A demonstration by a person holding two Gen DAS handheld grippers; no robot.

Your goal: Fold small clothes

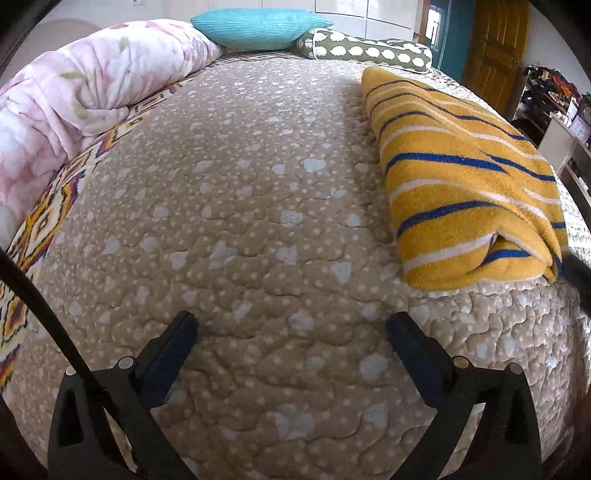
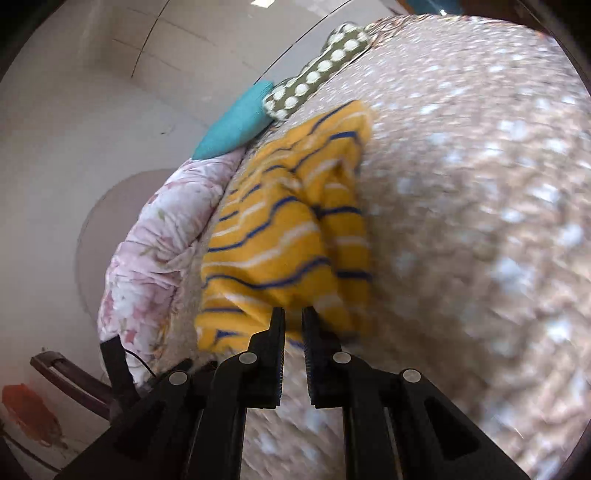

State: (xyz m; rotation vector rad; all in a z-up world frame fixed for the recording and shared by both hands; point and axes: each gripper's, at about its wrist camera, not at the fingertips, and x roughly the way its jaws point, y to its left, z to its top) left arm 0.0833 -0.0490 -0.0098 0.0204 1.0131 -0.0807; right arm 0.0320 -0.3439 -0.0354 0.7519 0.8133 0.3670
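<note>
A yellow garment with blue and white stripes point(image 1: 465, 173) lies folded on the right side of the beige quilted bed point(image 1: 258, 221). My left gripper point(image 1: 291, 328) is open and empty, low over the bare quilt to the left of the garment. In the right wrist view the same garment point(image 2: 280, 236) lies just beyond my right gripper point(image 2: 293, 314). Its jaws stand nearly closed with a narrow gap, and nothing shows between them. That view is tilted and blurred. A dark part at the left wrist view's right edge point(image 1: 576, 273) touches the garment's near corner.
A pink floral duvet point(image 1: 81, 96) is rolled along the bed's left side. A teal pillow point(image 1: 258, 27) and a green dotted bolster point(image 1: 369, 50) lie at the head. A wooden door point(image 1: 495, 51) and cluttered shelves point(image 1: 554, 103) stand to the right. A chair point(image 2: 74, 376) is beside the bed.
</note>
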